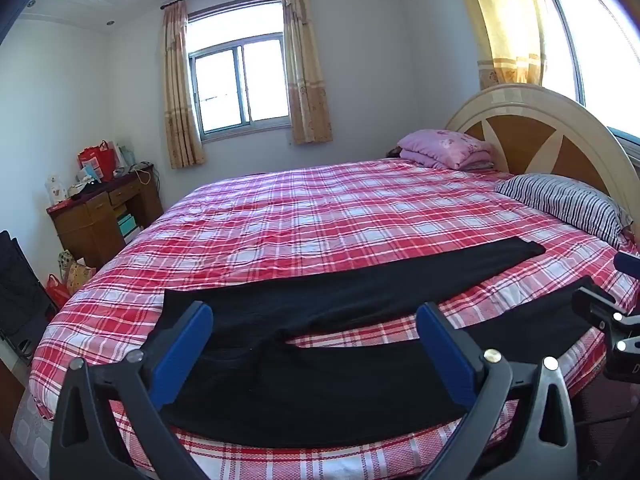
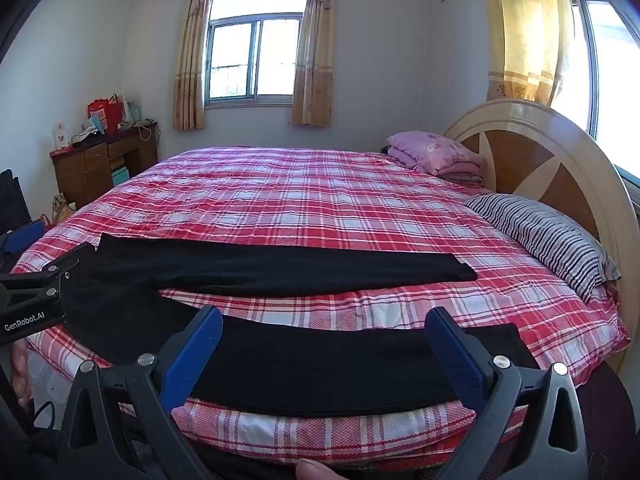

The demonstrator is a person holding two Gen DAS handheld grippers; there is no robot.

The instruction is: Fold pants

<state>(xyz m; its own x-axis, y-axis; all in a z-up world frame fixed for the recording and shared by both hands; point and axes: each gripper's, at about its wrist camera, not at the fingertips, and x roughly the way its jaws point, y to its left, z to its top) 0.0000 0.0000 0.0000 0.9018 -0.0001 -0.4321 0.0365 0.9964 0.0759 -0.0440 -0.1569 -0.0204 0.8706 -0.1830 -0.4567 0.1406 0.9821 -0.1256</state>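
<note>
- Plainly, the black pants [image 1: 320, 360] lie flat on the plaid bedspread [image 1: 320, 216], spread in a V: the waist sits under and just left of the left tongs [image 1: 316, 356], the near leg runs rightward beneath the right tongs [image 2: 324, 356], and the far leg [image 2: 288, 268] stretches beyond both, apart from the near one.
- Both tongs hover with jaws wide apart, gripping nothing.
- Likely risk: the near leg lies close to the mattress edge, so a careless pull toward the person could drag it off the bed.
- Thin, dark fabric may be pinched together with the bedspread, lifting both; or only one layer gets caught, leaving the fold crooked.
- Uneven lifting by the two tongs could skew the legs so the hems miss each other.
- Well beyond the right tongs lie a striped pillow [image 2: 544, 236] and a folded pink quilt [image 2: 436, 152].
- Far left of the left tongs, a wooden desk [image 1: 100, 216] carries a red bag [image 1: 98, 160]; its contents cannot be made out.
</note>
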